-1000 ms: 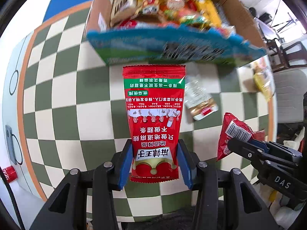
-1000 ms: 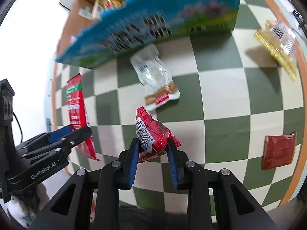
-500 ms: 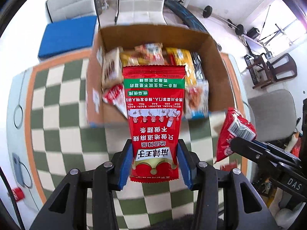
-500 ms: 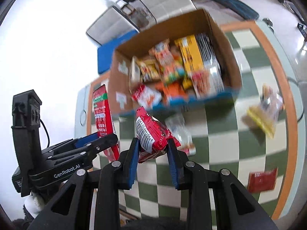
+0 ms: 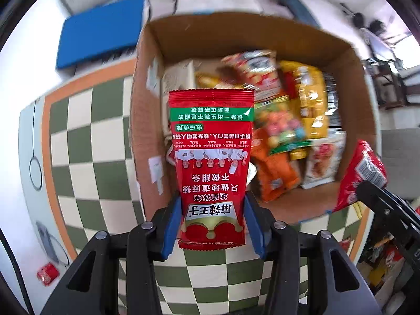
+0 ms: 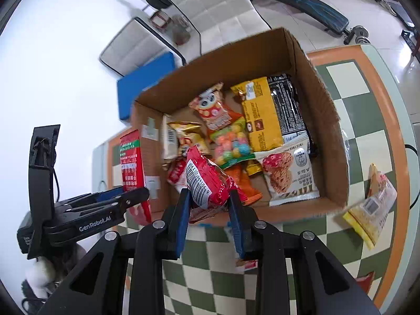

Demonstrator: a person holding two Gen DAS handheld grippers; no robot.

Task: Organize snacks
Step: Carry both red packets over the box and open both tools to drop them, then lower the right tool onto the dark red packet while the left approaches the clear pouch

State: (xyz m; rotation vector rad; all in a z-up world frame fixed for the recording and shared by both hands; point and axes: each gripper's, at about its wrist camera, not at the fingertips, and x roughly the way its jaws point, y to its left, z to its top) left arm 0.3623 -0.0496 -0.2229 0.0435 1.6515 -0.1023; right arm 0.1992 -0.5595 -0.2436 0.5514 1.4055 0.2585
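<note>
left hand-held gripper (image 5: 212,223) clamps flat glossy red sachet (image 5: 211,162) | right hand-held gripper (image 6: 208,207) clamps crinkly red packet (image 6: 206,181)

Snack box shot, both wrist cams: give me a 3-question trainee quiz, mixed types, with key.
1. True or false: the left gripper is shut on a flat red pouch.
2. What does the right gripper hold? A) a yellow pack B) a crumpled red packet C) nothing
3. Fill in: the yellow snack bag lies on the checkered table, ____ the cardboard box.

Key: 1 true; 2 B; 3 outside
</note>
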